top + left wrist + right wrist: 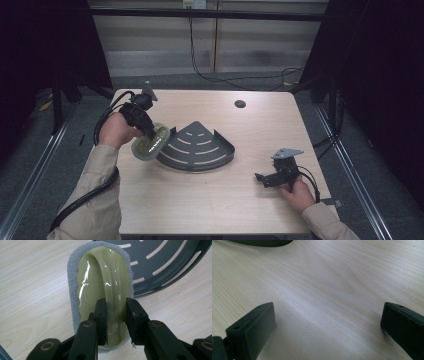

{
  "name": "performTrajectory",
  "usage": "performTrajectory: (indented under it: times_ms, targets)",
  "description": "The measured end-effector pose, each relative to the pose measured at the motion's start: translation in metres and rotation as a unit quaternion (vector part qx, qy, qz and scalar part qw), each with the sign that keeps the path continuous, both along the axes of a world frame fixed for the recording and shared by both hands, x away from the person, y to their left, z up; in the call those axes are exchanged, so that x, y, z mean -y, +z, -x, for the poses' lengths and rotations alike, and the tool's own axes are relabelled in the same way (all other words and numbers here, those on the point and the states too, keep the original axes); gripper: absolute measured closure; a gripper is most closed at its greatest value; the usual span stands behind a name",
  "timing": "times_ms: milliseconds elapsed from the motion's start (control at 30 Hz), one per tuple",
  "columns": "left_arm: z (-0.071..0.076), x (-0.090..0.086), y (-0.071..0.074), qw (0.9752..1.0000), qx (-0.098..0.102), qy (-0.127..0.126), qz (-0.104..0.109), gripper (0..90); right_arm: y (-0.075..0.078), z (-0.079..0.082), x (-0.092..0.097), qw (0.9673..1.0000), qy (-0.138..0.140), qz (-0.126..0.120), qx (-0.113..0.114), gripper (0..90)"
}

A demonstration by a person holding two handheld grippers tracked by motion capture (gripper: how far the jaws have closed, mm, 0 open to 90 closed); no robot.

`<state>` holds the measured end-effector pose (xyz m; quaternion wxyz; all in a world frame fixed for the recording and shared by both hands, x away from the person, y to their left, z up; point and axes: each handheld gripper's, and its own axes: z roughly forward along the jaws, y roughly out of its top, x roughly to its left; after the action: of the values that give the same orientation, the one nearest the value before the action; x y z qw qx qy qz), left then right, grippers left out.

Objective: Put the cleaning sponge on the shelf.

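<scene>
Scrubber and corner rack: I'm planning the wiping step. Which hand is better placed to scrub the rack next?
Left. Its tool is shut on the scrubber handle, right beside the slotted rack. The right tool is open with nothing between its jaws, resting on the table apart from the rack.

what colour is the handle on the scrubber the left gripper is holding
Glossy olive green, over a grey scouring pad. The scrubber handle shows best in the left gripper view.

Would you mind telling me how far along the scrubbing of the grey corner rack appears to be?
Done: the left gripper is shut on the green handle of the scrub pad. In hand: the pad sits at the rack's left edge, partly over it. Left: probably most of the slotted surface. The right gripper rests open on the table.
</scene>
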<state>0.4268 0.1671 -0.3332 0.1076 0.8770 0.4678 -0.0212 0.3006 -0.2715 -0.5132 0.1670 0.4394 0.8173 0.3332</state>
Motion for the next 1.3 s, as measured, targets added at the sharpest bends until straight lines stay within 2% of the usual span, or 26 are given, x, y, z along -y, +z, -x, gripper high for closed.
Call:
performTrajectory:
  times_ms: [233,400,867,1300]
  targets:
    - [-0.005,0.006,0.000,1.0000,0.000,-0.005,-0.002,72.0,0.000,0.000,0.000,1.0000,0.000,0.000,0.000,0.0]
    - [-0.009,0.009,0.002,0.9999,0.001,-0.009,0.005,71.9,0.000,0.000,0.000,1.0000,0.001,0.000,0.001,0.0]
    - [-0.021,0.028,0.000,0.9996,0.009,-0.027,-0.003,71.9,0.000,0.000,0.000,1.0000,0.000,0.000,0.000,0.0]
    - [-0.032,0.037,-0.011,0.9996,0.007,-0.028,-0.005,71.9,0.000,0.000,0.000,1.0000,0.001,0.000,0.001,0.0]
